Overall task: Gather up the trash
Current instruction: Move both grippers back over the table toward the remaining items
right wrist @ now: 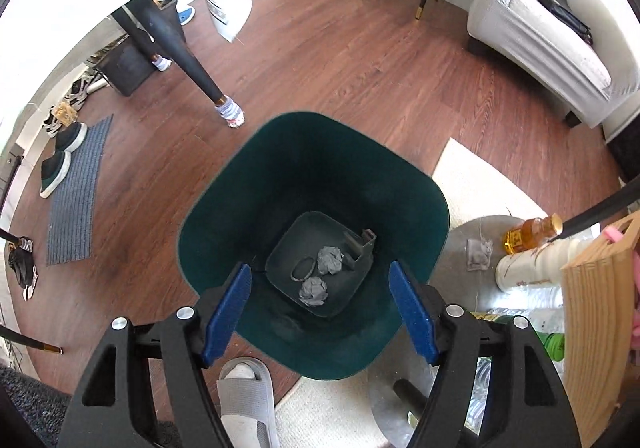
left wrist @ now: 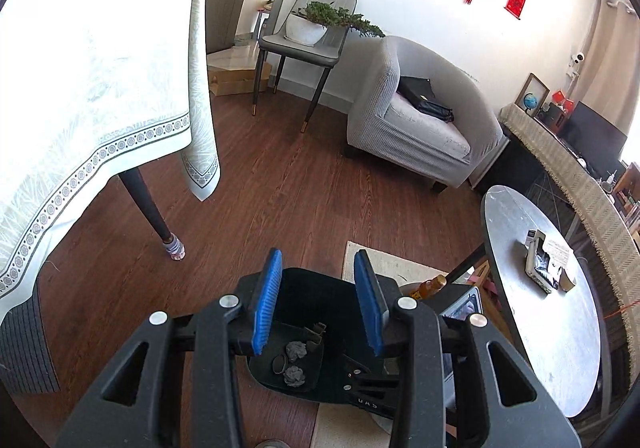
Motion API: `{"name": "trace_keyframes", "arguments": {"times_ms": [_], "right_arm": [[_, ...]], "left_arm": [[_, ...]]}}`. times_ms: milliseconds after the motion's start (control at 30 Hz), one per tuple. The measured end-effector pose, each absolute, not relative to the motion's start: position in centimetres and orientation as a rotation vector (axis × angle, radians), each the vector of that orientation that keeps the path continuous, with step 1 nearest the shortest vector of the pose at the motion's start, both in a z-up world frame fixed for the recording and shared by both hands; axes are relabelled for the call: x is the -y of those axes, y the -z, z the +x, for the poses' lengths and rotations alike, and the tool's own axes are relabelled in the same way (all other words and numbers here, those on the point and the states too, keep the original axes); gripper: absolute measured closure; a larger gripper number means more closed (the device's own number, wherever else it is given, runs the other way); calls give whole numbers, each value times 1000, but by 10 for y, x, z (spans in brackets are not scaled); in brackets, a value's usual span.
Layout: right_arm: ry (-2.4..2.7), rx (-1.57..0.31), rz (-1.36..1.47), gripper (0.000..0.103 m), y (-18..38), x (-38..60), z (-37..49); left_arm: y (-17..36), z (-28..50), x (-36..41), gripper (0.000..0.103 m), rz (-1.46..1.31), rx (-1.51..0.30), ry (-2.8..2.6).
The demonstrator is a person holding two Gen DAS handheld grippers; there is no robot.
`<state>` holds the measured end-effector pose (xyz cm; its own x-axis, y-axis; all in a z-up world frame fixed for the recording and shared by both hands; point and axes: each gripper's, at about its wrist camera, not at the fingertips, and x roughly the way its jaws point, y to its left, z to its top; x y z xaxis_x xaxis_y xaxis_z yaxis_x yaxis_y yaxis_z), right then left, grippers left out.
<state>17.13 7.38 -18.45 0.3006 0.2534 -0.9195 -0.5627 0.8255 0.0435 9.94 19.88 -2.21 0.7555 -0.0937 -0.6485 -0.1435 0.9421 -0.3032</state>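
We hold both grippers released over the green bin (right wrist: 280, 152). Right gripper (right wrist: 320, 308) empty, left gripper (left wrist: 320, 304) too; two paper wads (right wrist: 314, 290) inside

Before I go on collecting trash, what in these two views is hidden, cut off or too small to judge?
- Left wrist view: the bin is largely hidden behind the left gripper; its rim barely shows.
- Right wrist view: the dark item beside the two paper balls in the bin is too shadowed to identify.
- Left wrist view: the packets on the round table are too small to tell trash from keepers.
- Right wrist view: the bottles are cut off by the right gripper.
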Motion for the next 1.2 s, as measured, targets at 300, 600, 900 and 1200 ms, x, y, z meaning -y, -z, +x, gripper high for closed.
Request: {"name": "trace_keyframes", "arguments": {"times_ms": [300, 600, 900, 1200], "right_arm": [[-654, -1044, -311, 31, 133, -77, 148], [-677, -887, -278, 31, 70, -48, 128], [-579, -799, -233, 31, 32, 10, 122], [-450, -775, -174, 31, 13, 92, 120]], "left_arm": [[14, 100, -194, 60, -357, -687, -41], [3, 97, -195, 55, -406, -635, -80], [-9, 104, -157, 48, -375, -632, -5], [-16, 116, -89, 41, -301, -652, 131]]}}
